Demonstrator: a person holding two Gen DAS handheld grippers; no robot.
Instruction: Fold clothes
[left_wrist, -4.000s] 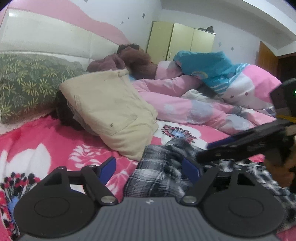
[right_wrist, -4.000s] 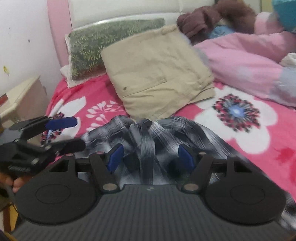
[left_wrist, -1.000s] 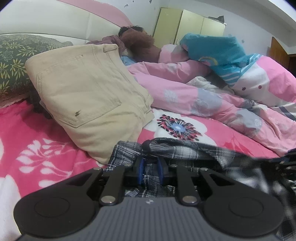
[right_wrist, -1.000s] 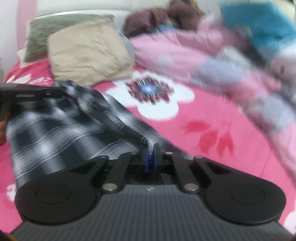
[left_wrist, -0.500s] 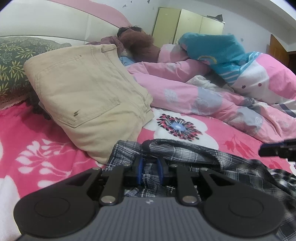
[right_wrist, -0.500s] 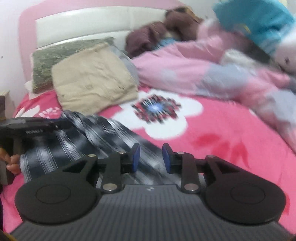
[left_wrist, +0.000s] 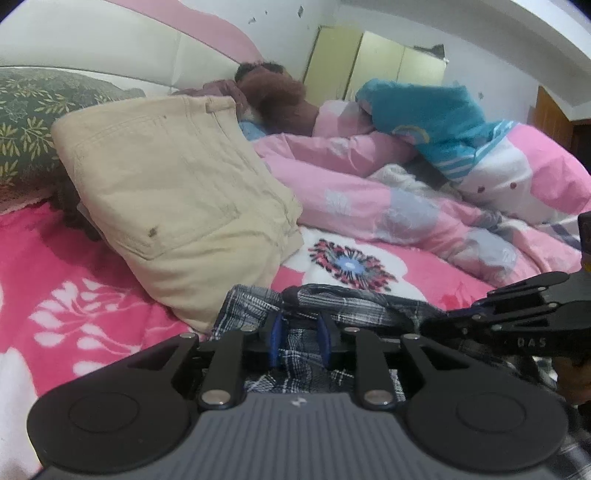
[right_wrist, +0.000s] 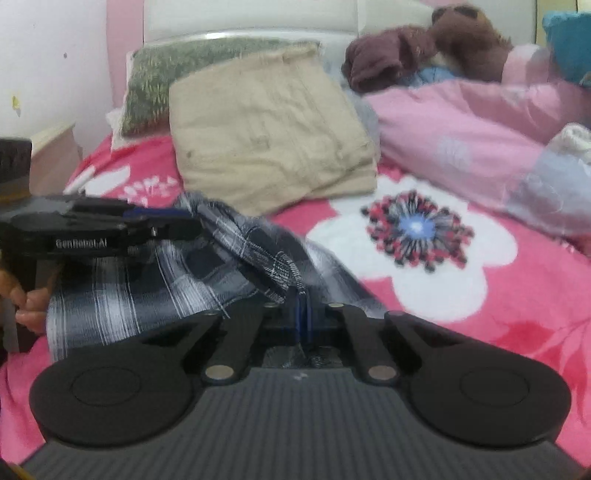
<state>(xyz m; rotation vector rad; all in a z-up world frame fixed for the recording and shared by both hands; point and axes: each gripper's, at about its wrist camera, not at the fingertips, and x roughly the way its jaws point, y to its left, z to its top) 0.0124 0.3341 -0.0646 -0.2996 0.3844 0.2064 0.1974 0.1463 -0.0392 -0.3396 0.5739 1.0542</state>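
Folded beige trousers (left_wrist: 177, 218) lean against the green leaf-print pillow (left_wrist: 33, 114). Plaid shirt (left_wrist: 306, 350) lies on the pink floral bedspread (left_wrist: 66, 266). Left gripper (left_wrist: 298, 345): jaws have just been opening, plaid cloth between the blue pads. Right gripper (right_wrist: 301, 314): jaws have just been closing, now pinching the shirt's edge.

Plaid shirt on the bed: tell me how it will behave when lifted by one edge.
The plaid shirt is probably floppy: it lies rumpled, bunching between the left gripper pads. Likely light, since the right gripper pinches only a thin edge. Expect it to drape and sag.
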